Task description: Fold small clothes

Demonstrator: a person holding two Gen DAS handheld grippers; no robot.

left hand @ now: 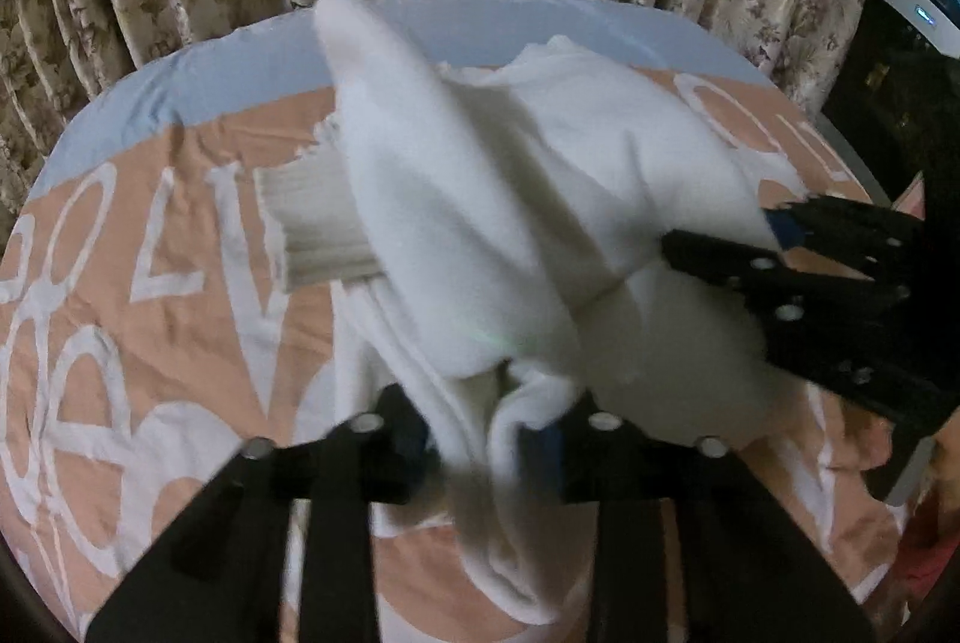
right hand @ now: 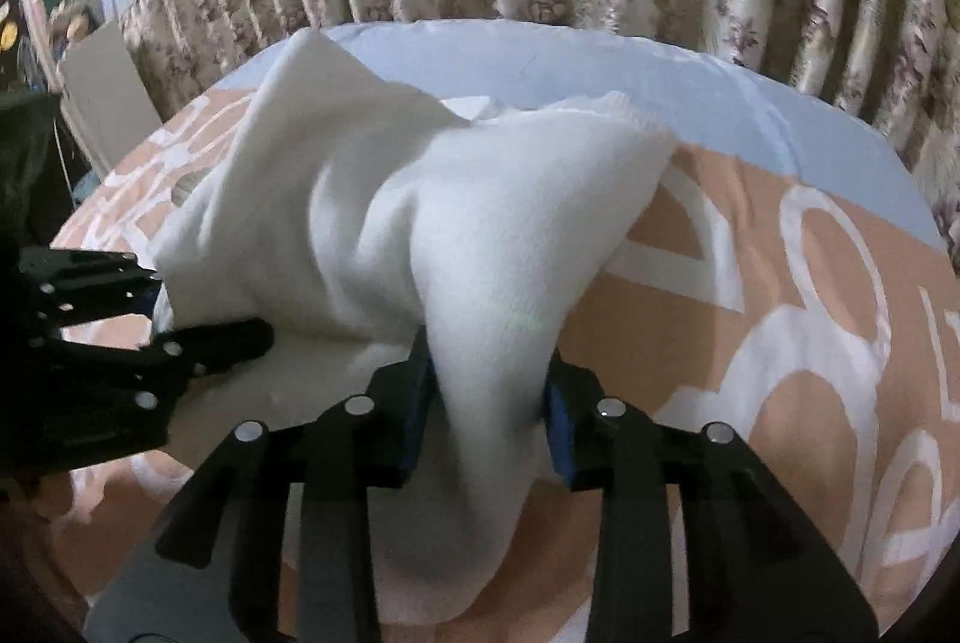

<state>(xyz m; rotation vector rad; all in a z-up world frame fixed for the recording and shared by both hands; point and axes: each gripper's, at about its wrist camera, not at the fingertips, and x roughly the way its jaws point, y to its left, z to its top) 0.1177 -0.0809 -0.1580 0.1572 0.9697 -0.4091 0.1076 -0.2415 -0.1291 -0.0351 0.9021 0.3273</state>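
One bedspread, peach with white lettering; one white garment bunched and lifted above it; left gripper and right gripper — each pinching a fabric fold; risk — thin holds slipping, collapsing the fold.

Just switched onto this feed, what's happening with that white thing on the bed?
A person is working two handheld tools on a white fleece garment bunched on the peach-and-white bedspread. The left tool has a fold of it between its fingers, and the right tool has another bunch. The garment is lifted and crumpled, with no neat fold yet.
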